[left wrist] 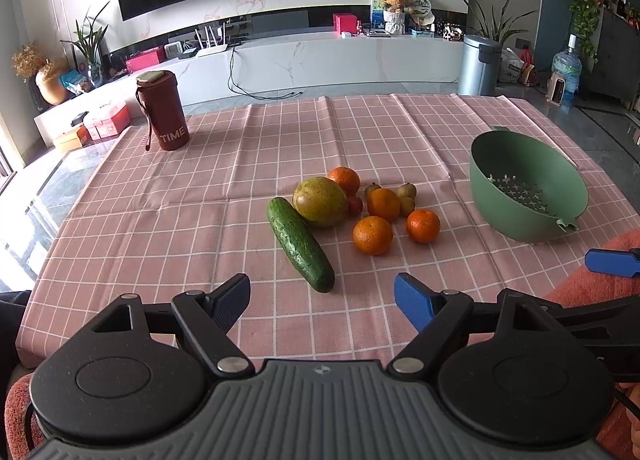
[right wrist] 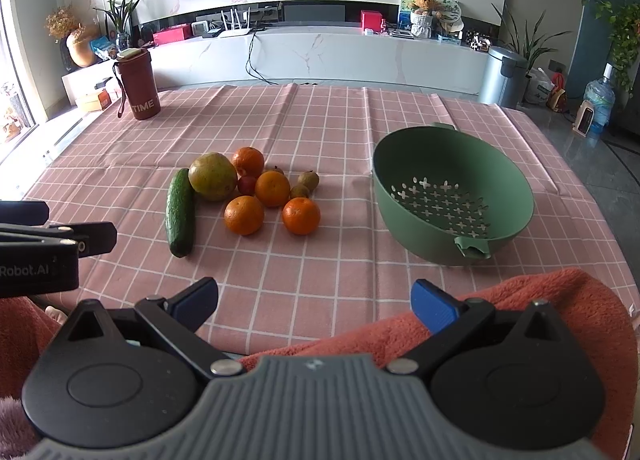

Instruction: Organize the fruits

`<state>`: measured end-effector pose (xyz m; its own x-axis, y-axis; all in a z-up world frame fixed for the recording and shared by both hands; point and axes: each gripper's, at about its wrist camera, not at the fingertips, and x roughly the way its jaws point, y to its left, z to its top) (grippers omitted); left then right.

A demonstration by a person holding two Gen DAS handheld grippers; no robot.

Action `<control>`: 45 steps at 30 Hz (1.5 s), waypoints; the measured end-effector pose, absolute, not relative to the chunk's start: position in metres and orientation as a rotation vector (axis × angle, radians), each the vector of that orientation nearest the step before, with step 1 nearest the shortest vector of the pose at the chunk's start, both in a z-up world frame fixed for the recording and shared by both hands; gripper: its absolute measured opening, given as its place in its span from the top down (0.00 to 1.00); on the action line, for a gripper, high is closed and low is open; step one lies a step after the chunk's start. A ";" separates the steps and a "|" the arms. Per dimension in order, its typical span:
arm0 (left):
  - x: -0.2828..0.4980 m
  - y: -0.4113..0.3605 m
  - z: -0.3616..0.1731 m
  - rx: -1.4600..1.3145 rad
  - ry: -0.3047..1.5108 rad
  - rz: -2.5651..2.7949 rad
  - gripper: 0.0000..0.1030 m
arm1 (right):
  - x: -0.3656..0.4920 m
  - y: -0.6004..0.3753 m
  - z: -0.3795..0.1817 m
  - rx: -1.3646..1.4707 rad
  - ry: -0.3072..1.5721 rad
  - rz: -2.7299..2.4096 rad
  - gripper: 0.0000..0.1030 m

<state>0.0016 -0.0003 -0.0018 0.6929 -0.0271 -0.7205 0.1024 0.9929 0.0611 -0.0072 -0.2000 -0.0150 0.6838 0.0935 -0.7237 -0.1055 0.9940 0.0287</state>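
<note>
A pile of fruit lies mid-table on the pink checked cloth [left wrist: 200,188]: a cucumber [left wrist: 300,244], a large green-yellow fruit [left wrist: 320,202], several oranges [left wrist: 373,235] and small brownish fruits [left wrist: 407,191]. A green colander bowl [left wrist: 528,196] stands empty to their right. My left gripper [left wrist: 322,300] is open and empty, just short of the cucumber's near end. In the right wrist view the cucumber [right wrist: 181,212], the oranges [right wrist: 244,215] and the bowl [right wrist: 452,196] show ahead. My right gripper [right wrist: 314,304] is open and empty at the table's near edge.
A dark red "TIME" cup [left wrist: 162,112] stands at the far left of the table. An orange fleece sleeve [right wrist: 520,320] lies under my right gripper. The left gripper's body [right wrist: 40,252] shows at the left edge of the right wrist view.
</note>
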 end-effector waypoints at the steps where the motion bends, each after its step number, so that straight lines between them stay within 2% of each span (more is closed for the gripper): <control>1: 0.002 0.000 -0.002 0.097 0.804 -0.073 0.07 | -0.007 -0.200 -0.015 -0.015 0.812 0.112 0.04; 12: 0.029 0.014 -0.003 0.046 0.856 -0.087 0.07 | 0.014 -0.197 -0.021 0.014 0.790 0.157 0.04; 17: 0.054 0.027 -0.010 -0.021 0.893 -0.102 0.20 | 0.036 -0.189 -0.027 0.035 0.793 0.234 0.07; 19: 0.068 0.032 -0.016 -0.056 0.920 -0.102 0.33 | 0.046 -0.184 -0.030 0.025 0.796 0.258 0.18; 22: 0.088 0.038 -0.026 -0.103 0.942 -0.094 0.45 | 0.065 -0.174 -0.036 0.013 0.803 0.299 0.30; 26: 0.117 0.045 -0.045 -0.147 0.977 -0.068 0.46 | 0.093 -0.159 -0.046 -0.026 0.808 0.367 0.46; 28: 0.133 0.048 -0.060 -0.152 1.021 -0.029 0.47 | 0.108 -0.149 -0.053 -0.070 0.819 0.396 0.58; 29: 0.140 0.051 -0.067 -0.159 1.038 -0.016 0.47 | 0.116 -0.145 -0.057 -0.087 0.822 0.412 0.60; 33: 0.159 0.059 -0.087 -0.203 1.070 -0.003 0.47 | 0.141 -0.130 -0.072 -0.126 0.813 0.477 0.62; 44: 0.185 0.068 -0.112 -0.282 1.123 -0.044 0.42 | 0.173 -0.097 -0.095 -0.333 0.748 0.582 0.61; 45: 0.185 0.071 -0.113 -0.297 1.120 -0.054 0.46 | 0.174 -0.094 -0.097 -0.359 0.736 0.582 0.60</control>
<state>0.1847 0.0707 -0.1128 0.4388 -0.1914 -0.8780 -0.1056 0.9593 -0.2619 0.1742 -0.0941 -0.0973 0.5954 0.3678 -0.7143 -0.6103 0.7852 -0.1044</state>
